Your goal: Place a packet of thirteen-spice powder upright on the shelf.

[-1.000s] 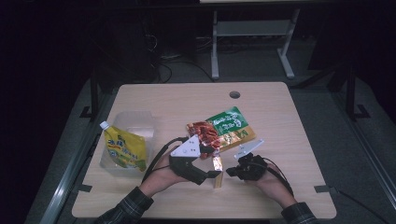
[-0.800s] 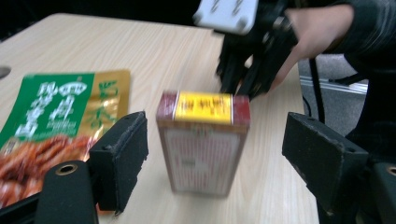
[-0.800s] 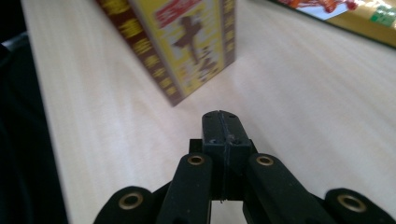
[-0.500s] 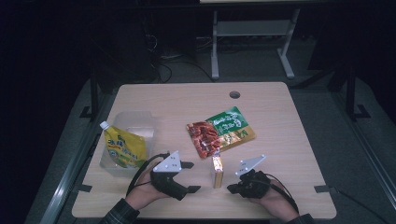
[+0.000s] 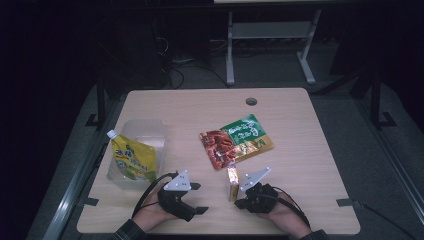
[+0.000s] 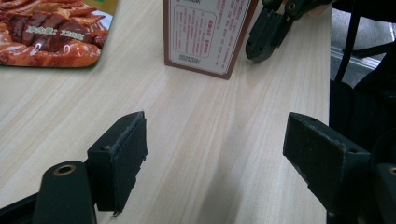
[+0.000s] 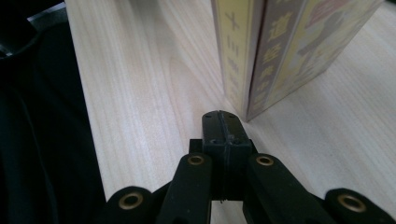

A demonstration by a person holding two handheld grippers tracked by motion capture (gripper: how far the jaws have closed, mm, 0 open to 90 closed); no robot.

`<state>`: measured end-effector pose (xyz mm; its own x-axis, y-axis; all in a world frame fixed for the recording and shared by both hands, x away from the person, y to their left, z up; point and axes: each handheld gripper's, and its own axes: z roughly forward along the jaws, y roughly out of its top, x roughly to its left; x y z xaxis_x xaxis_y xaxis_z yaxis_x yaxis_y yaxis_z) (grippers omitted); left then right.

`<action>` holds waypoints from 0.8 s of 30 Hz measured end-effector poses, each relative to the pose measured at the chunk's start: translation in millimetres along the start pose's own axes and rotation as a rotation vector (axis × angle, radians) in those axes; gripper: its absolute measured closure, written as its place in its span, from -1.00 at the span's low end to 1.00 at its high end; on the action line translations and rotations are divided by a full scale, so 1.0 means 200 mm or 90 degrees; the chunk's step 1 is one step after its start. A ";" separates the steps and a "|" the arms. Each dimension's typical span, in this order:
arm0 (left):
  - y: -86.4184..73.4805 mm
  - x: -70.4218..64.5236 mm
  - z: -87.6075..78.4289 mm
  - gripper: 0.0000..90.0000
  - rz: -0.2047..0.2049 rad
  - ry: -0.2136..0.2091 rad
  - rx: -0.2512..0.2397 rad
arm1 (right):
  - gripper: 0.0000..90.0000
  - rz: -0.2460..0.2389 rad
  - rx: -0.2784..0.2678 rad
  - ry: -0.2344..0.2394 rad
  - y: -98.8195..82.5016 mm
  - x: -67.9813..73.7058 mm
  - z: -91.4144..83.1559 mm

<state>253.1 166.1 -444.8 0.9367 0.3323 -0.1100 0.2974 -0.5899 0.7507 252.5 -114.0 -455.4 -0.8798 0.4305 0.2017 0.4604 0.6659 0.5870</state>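
Note:
A small yellow-and-brown box stands upright on the wooden table near its front edge. My left gripper rests left of the box, open, with its jaws turned toward it. In the left gripper view its pads stand wide over bare wood, and the box is ahead, apart from them. My right gripper lies just right of the box, shut on nothing. Its closed tip sits close to the box's lower corner.
A red-and-green snack bag lies flat behind the box. At the left, a yellow spouted pouch leans in a clear plastic container. A round cable hole marks the table's far side. The right gripper's tip shows beside the box.
Both hands have drawn back toward the table's front edge. The left gripper moved left and down, away from the box. The box and bag have not moved.

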 end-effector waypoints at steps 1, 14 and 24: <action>0.00 0.00 0.00 -0.53 0.001 0.001 0.002 | 1.00 0.000 0.000 0.000 0.00 0.00 0.00; 0.00 0.01 0.00 -0.53 -0.007 0.006 0.006 | 1.00 0.009 -0.003 -0.013 0.01 -0.03 0.00; 0.00 0.01 0.00 -0.53 -0.012 0.009 0.008 | 1.00 0.015 -0.010 -0.041 0.03 -0.10 -0.02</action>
<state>255.5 167.8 -445.6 0.9282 0.3537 -0.1157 0.3181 -0.5927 0.7399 272.1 -121.4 -451.9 -0.8594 0.4839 0.1653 0.4782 0.6460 0.5950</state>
